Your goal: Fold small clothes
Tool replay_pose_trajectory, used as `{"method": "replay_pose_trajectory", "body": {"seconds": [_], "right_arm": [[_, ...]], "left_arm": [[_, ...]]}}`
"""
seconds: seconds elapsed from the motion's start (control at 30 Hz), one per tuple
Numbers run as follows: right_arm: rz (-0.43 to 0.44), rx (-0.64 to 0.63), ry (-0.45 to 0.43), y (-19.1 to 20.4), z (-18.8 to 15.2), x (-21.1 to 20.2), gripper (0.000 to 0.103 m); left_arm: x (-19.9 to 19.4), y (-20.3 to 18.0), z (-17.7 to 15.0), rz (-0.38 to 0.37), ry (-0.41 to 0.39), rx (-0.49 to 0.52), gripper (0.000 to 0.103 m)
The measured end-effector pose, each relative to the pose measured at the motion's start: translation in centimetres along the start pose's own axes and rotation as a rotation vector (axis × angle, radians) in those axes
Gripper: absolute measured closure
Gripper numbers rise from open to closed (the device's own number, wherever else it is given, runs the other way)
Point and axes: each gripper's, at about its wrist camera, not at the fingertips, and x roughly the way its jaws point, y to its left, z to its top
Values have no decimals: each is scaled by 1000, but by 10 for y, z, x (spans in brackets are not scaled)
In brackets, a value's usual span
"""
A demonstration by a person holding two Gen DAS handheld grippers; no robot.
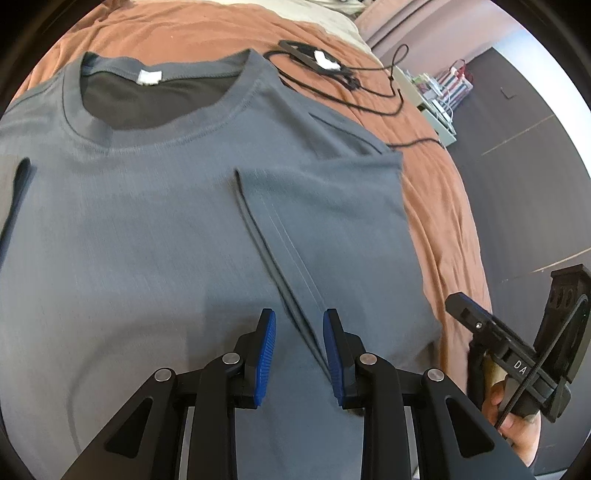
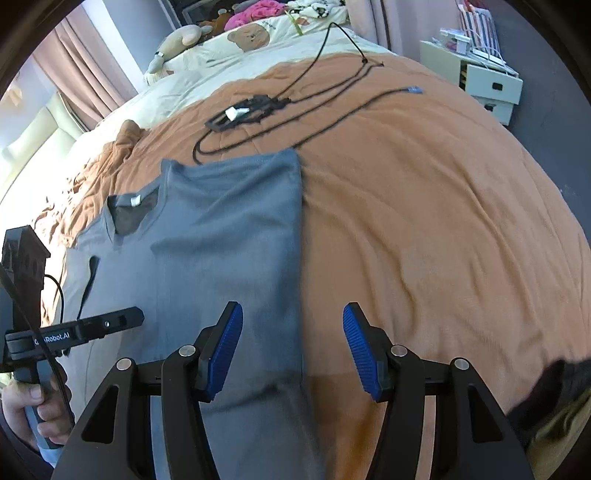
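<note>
A grey T-shirt (image 1: pixel 155 229) lies flat on an orange-brown blanket (image 2: pixel 424 221), collar (image 1: pixel 170 125) and white tag away from me. Its right side is folded inward; the flap's edge (image 1: pixel 258 236) runs diagonally down the front. My left gripper (image 1: pixel 299 350) hovers open just over the lower end of that edge, its blue pads either side of the edge without pressing it. My right gripper (image 2: pixel 291 350) stands open wider above the shirt's folded right border (image 2: pixel 301 258), one pad over cloth, the other over blanket. Nothing is held.
Black cables (image 2: pixel 332 110) and a small black device (image 2: pixel 243 112) lie on the blanket beyond the collar. A white drawer unit (image 2: pixel 491 86) stands on the dark floor at the right. Plush toys and pillows (image 2: pixel 251 35) sit at the bed's far end. A person's hand (image 2: pixel 33 406) holds the left tool.
</note>
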Motion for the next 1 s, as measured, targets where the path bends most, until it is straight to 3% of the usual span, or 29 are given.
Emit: {"method": "replay_pose_trajectory", "body": {"seconds": [0.2,0.37,0.6,0.77,1.0], "right_arm": [[-30,5,28,-4,-13,3,48],[-123,-51,83,-3,-22,18,58],[-139,-51,84,-4,-31,11,59],[-79,-15,40,-9,-30,-10,59],[-75,12,-5,-11,-24,-12,59]], "left_arm": [[5,-13,-16,-4,23,2,75],[13,-23,-24,0,42,14,75],[21,-37,-33,12,60,30,75],[4,-42,-26,3,7,31,75],[9,-53,-25,-3,0,52,78]]}}
